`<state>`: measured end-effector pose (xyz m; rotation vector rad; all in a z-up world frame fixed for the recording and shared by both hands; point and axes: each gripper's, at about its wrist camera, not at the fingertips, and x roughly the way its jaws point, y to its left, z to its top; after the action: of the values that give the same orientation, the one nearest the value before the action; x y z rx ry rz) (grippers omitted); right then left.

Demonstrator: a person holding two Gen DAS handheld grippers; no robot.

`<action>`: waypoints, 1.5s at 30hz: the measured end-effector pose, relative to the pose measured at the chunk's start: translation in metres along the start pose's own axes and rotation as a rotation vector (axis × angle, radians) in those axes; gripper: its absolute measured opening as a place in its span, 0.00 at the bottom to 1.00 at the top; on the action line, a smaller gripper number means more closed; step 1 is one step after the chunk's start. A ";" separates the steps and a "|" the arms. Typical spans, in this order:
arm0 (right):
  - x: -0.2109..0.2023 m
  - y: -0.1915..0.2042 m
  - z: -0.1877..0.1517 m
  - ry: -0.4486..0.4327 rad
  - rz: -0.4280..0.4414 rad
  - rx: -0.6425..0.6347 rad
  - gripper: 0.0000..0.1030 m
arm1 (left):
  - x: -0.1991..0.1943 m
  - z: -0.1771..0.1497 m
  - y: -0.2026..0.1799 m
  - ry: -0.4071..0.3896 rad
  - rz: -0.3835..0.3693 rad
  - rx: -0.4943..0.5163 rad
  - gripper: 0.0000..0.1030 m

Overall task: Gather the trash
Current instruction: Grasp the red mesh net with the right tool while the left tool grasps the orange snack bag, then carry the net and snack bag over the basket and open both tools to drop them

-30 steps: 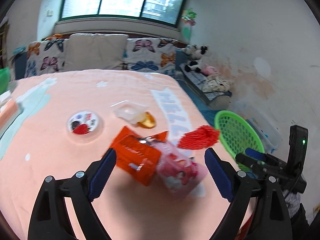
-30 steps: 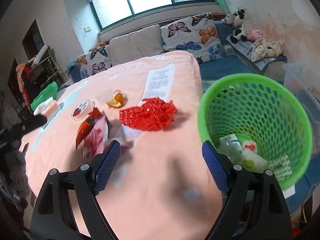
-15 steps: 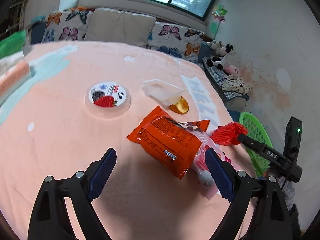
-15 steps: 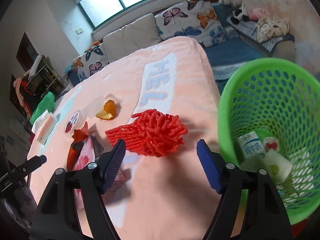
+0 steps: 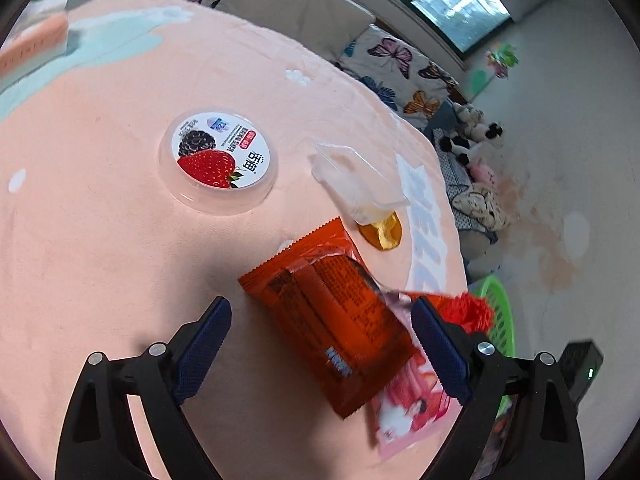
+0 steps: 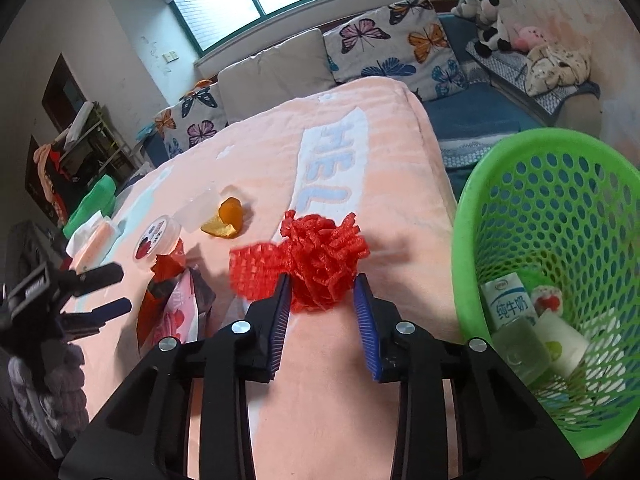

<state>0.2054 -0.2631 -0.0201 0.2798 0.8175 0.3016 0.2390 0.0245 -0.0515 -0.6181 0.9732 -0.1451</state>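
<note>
My left gripper [image 5: 320,344] is open, its blue pads on either side of an orange snack wrapper [image 5: 336,320] that lies on a pink wrapper [image 5: 412,408]. My right gripper [image 6: 323,312] has its jaws partly closed around a red foam net [image 6: 312,260] on the pink blanket; the left pad touches it, the right pad stands just off it. The green trash basket [image 6: 580,152] stands at the right, holding a milk carton [image 6: 508,304] and other cups. The left gripper also shows in the right wrist view [image 6: 104,292].
A round strawberry lid [image 5: 220,160], a clear plastic tray [image 5: 356,180] and an orange peel [image 5: 382,232] lie farther on the blanket [image 5: 100,240]. Butterfly cushions [image 6: 400,48] and a bench with stuffed toys [image 6: 516,44] stand behind. The bed edge runs beside the basket.
My right gripper moved forward onto the red net and narrowed its jaws around it. My left gripper moved down and closer over the orange wrapper, still open.
</note>
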 end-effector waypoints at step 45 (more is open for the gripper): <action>-0.024 0.007 0.001 -0.055 0.026 0.005 0.41 | -0.010 0.019 -0.045 -0.097 0.124 0.020 0.61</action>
<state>0.1895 -0.2660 -0.0005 0.3025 0.7606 0.3153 0.2557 -0.0002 -0.0120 -0.5398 0.9124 -0.0150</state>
